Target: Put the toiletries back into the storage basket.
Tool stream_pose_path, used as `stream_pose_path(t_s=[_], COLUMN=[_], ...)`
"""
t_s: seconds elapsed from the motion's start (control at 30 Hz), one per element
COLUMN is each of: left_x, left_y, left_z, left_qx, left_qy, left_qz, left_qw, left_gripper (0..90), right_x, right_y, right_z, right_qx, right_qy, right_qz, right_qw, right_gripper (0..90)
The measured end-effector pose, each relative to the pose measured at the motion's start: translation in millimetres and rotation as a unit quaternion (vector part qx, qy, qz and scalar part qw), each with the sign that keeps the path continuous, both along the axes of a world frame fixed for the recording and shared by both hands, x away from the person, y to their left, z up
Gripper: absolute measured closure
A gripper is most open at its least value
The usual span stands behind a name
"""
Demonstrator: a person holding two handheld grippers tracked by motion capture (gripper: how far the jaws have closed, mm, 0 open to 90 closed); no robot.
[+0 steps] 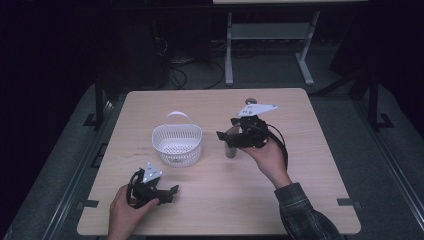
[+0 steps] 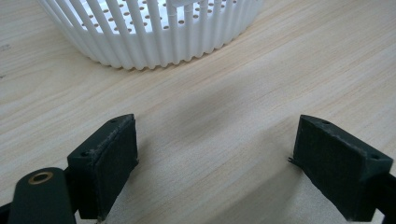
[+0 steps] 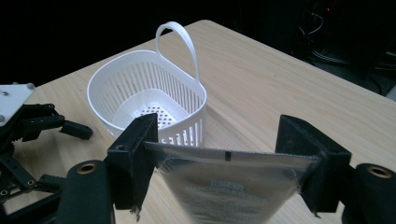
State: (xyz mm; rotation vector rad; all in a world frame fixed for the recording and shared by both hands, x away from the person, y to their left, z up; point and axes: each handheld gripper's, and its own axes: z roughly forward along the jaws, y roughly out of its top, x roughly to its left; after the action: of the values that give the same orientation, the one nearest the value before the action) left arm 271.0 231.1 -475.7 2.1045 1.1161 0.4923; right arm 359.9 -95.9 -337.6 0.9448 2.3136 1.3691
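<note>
**Right tool lifts a silvery pouch beside the basket**

Right tool [image 3: 229, 158] pinches a silvery pouch [image 3: 233, 186] by its sealed edges, seemingly clear of the bench [image 1: 310, 165], just right of the white basket [image 1: 177, 145]. Left tool [image 2: 215, 163] rests low with jaws spread, nothing between them, near the basket.

A pale wooden bench [image 1: 310, 165] fills the centre of the frame, while a white metal stand [image 1: 229, 50] and tangled dark cables [image 1: 180, 75] sit on the grey floor [image 1: 60, 170] at upper centre
</note>
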Motion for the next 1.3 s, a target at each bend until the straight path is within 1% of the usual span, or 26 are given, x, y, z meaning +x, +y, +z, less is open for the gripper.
stream_pose_path(t_s=[0.17, 0.23, 0.5, 0.6, 0.93, 1.13, 1.3], left_x=[0.0, 0.1, 0.0, 0.0, 0.1, 0.0, 0.0], left_y=[0.2, 0.2, 0.2, 0.2, 0.2, 0.2, 0.3], left_z=[0.1, 0.1, 0.1, 0.1, 0.1, 0.2, 0.2], left_qx=[0.002, 0.002, 0.001, 0.001, 0.001, 0.002, 0.002], left_qy=[0.0, 0.0, 0.0, 0.0, 0.001, 0.001, 0.002], left_qz=[-0.001, -0.001, -0.001, -0.001, -0.001, -0.001, -0.001], left_qw=[1.0, 1.0, 1.0, 1.0, 1.0, 1.0, 1.0], left_gripper=[12.6, 12.7, 12.6, 12.6, 12.6, 12.6, 12.6], right_x=[0.6, 0.9, 1.8, 2.5, 5.0, 6.9, 8.2], right_y=[4.1, 7.2, 15.0, 19.6, 31.4, 36.9, 42.7], right_z=[4.6, 8.8, 19.9, 25.5, 39.9, 45.2, 49.1], right_qx=[-0.003, -0.005, -0.002, -0.002, 0.003, 0.002, 0.006], right_qy=[-0.004, -0.007, -0.013, -0.019, -0.025, -0.029, -0.031], right_qz=[0.004, 0.008, 0.015, 0.02, 0.031, 0.035, 0.039], right_qw=[1.0, 0.9999, 0.9998, 0.9996, 0.9992, 0.999, 0.9987], right_gripper=[30.1, 30.1, 30.1, 30.1, 30.1, 30.1, 30.1])
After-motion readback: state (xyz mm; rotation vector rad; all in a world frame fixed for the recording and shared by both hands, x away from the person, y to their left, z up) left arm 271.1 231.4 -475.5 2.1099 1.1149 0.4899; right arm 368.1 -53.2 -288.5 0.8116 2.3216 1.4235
